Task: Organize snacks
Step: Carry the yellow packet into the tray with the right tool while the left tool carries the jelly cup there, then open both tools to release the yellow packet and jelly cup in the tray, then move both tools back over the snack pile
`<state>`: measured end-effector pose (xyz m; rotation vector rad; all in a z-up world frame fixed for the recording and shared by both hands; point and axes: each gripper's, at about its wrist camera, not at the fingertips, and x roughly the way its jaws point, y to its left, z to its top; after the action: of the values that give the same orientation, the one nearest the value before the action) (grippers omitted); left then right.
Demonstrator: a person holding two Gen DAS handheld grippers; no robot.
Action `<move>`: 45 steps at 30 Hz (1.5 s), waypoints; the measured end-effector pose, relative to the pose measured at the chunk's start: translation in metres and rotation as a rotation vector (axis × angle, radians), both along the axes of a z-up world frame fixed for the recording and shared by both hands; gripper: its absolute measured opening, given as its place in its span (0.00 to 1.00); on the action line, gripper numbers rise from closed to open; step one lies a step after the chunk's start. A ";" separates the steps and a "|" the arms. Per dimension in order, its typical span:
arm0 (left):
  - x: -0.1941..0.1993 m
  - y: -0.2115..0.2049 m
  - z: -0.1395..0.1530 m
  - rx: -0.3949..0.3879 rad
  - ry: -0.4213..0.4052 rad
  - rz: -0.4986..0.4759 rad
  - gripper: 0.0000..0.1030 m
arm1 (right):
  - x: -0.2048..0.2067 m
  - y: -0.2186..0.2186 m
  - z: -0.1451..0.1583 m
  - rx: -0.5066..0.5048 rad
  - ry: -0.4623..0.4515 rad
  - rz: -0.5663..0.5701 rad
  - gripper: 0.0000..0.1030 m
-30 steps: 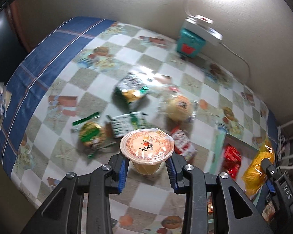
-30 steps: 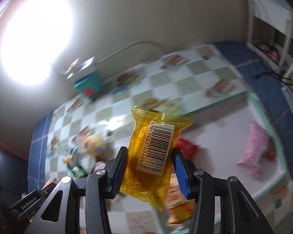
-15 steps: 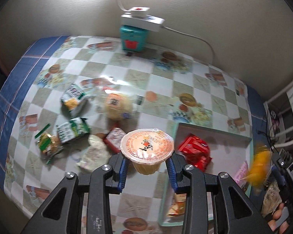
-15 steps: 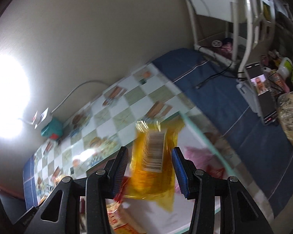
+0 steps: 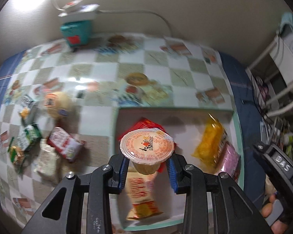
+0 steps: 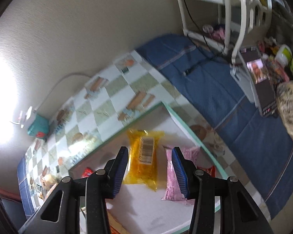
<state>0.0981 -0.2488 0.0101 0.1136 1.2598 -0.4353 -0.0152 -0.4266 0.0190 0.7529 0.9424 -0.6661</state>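
Observation:
My left gripper is shut on a jelly cup with an orange foil lid, held over the near left part of the white tray. In the tray lie a red packet, an orange-and-white packet, a yellow packet and a pink packet. My right gripper stands open above the tray. The yellow packet lies flat below its fingers, barcode up, untouched. The pink packet lies beside it.
Loose snacks lie on the checked cloth left of the tray: a red-and-white packet, a round bun, green packets. A teal box with a power strip stands at the wall. A phone and white rack stand right.
My left gripper has carried the jelly cup to the right, from over the loose snacks to over the tray. The yellow packet has left my right gripper and now lies in the tray.

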 end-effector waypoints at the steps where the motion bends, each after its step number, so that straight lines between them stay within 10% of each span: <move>1: -0.002 -0.005 -0.004 0.005 0.004 -0.013 0.36 | 0.001 0.000 -0.006 0.014 0.010 -0.001 0.48; 17: -0.013 -0.047 -0.052 0.027 0.125 -0.103 0.36 | 0.003 -0.010 -0.029 0.026 0.076 -0.045 0.49; 27: 0.001 -0.023 -0.017 -0.043 0.076 -0.042 0.64 | 0.004 -0.005 -0.013 -0.003 0.068 -0.048 0.51; 45: 0.067 0.129 0.018 0.050 -0.084 0.355 0.85 | 0.035 0.043 0.018 -0.138 0.076 0.039 1.00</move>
<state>0.1649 -0.1202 0.0285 -0.0497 1.1788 -0.0914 0.0195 -0.3833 0.0371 0.5886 0.9681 -0.7218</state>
